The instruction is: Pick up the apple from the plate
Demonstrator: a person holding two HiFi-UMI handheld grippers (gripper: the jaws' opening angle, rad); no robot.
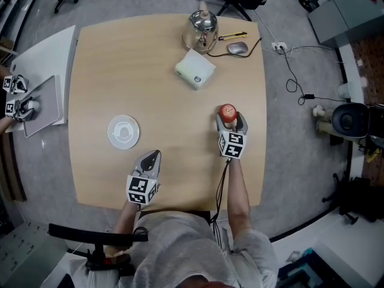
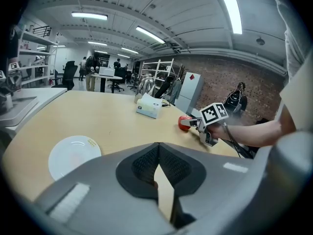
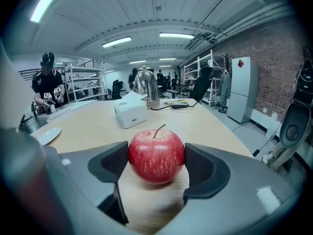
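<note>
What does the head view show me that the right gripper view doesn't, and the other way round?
Only the head view shows the left claw, closed and empty, and the whole table from above. Only the right gripper view shows the ceiling lights and brick wall. Both show the apple gripped in the right claw, plus the kettle, white box and plate.

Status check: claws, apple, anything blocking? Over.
Right claw shut on the red round apple. Left claw shut, empty. White round plate bare, well left of the apple. Nothing blocking.
</note>
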